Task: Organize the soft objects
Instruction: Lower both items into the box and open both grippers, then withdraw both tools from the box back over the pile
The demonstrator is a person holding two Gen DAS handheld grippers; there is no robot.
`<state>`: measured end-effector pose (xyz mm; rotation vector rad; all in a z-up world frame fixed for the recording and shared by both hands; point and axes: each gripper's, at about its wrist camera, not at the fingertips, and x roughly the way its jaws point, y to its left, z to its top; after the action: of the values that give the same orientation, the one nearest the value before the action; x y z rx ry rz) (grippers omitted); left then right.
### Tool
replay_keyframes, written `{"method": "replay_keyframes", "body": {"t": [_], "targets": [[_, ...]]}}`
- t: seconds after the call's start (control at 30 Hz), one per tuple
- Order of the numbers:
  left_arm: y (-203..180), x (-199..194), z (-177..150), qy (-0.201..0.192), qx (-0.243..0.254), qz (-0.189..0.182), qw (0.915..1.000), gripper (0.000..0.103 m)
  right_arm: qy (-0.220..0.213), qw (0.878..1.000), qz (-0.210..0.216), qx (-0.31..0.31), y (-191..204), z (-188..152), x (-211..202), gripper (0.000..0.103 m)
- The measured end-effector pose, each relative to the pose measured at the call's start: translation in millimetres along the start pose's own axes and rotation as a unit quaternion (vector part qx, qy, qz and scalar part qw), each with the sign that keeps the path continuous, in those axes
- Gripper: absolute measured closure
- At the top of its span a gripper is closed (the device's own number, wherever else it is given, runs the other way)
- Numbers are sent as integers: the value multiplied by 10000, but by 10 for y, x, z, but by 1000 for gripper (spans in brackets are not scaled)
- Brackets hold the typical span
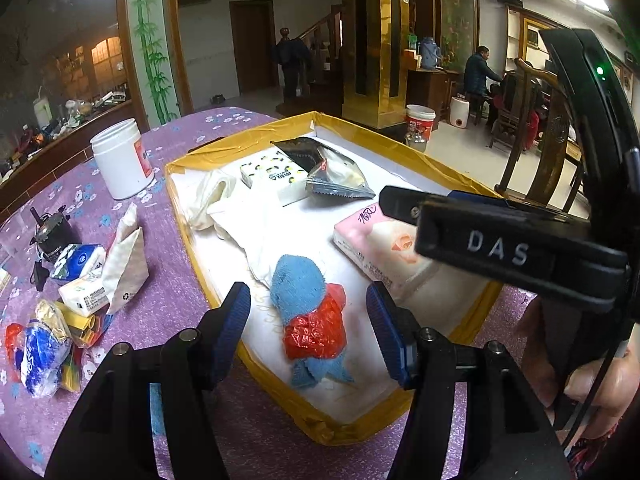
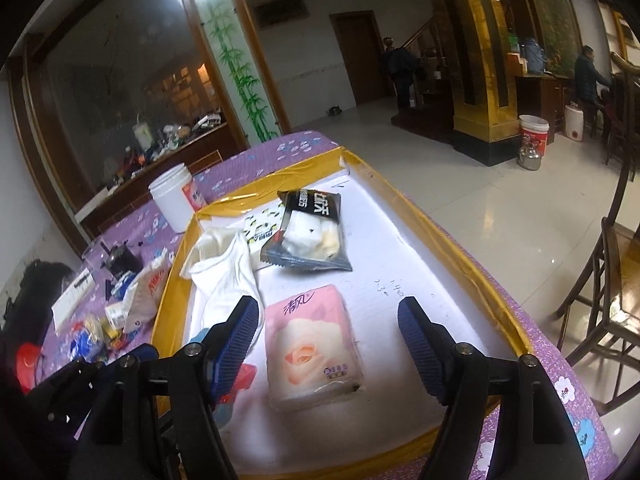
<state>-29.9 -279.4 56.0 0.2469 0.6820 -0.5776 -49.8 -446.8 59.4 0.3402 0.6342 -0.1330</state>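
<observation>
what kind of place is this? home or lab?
Likely a lived-in home's main room, not a lab: a table with a purple floral tablecloth, a wooden staircase past a door, carved wooden chairs on glossy floor tiles, and a bamboo-painted pillar.

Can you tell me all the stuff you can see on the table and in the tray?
tray: 1, white with yellow taped rim, on the table
blue towel: 1, blue, near end of tray
red plastic bag: 1, red, lying on the towel
pink tissue pack: 1, pink with a rose, in tray
white cloth: 1, white, left part of tray
black snack bag: 1, black and clear, far part of tray
spotted tissue pack: 1, white with dots, under the snack bag
white jar: 1, white, on tablecloth left of tray
left gripper: 1, black with blue pads, open over towel
right gripper: 1, same, open over pink pack
</observation>
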Motion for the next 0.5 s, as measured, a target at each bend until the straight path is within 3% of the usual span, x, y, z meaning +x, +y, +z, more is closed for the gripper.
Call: {"method": "replay_keyframes", "body": {"t": [0.2,0.5], "targets": [[-1,-20,-4,-85,22,47,10000,44,-8,10000,-3,5,-8,3,-12,27],[-65,-188,-22,-596,238,306,9975,44,4,10000,-27,-5,7,16,-9,26]]}}
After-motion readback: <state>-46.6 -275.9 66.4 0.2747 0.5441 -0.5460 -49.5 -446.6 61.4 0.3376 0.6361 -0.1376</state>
